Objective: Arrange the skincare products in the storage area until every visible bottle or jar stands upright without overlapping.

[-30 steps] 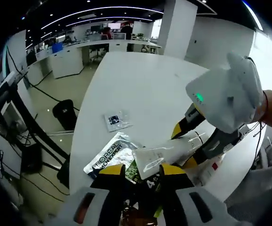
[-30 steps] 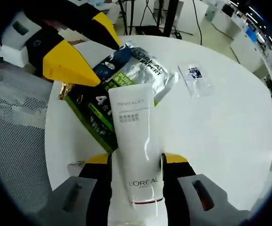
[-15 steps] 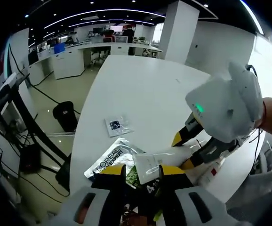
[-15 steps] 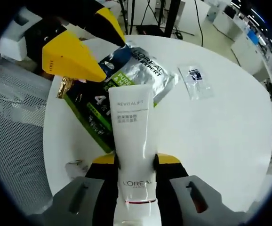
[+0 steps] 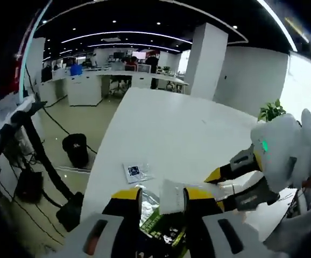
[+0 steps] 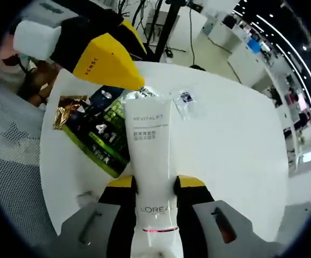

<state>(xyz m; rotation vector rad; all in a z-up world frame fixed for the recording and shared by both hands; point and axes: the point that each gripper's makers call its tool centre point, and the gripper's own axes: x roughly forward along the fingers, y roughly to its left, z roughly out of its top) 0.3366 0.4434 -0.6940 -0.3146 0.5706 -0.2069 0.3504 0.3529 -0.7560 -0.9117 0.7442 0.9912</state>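
Note:
A white L'Oreal Revitalift tube (image 6: 152, 156) lies along my right gripper (image 6: 154, 183), which is shut on its lower part and holds it above the round white table (image 6: 236, 161). In the left gripper view the tube's flat crimped end (image 5: 170, 196) shows between the jaws of my left gripper (image 5: 163, 196), which stands open. My right gripper (image 5: 223, 188) comes in there from the right. The left gripper's yellow jaw (image 6: 110, 67) hovers just past the tube's far end. Beneath lie a green pack (image 6: 99, 137), a silver sachet (image 5: 147, 196) and a small clear sachet (image 6: 185, 99).
A gold-brown packet (image 6: 69, 105) lies beside the green pack, and a small wrapper (image 6: 85, 199) sits near the table's edge. A grey mesh chair (image 6: 10, 161) stands by the table. On the floor are a black bin (image 5: 75, 148) and cables. The far tabletop (image 5: 171, 123) is bare.
My right gripper has tightened on the tube and lifted it off the packs. Both views have risen, so the table looks farther away. The left gripper's jaw gap is unchanged.

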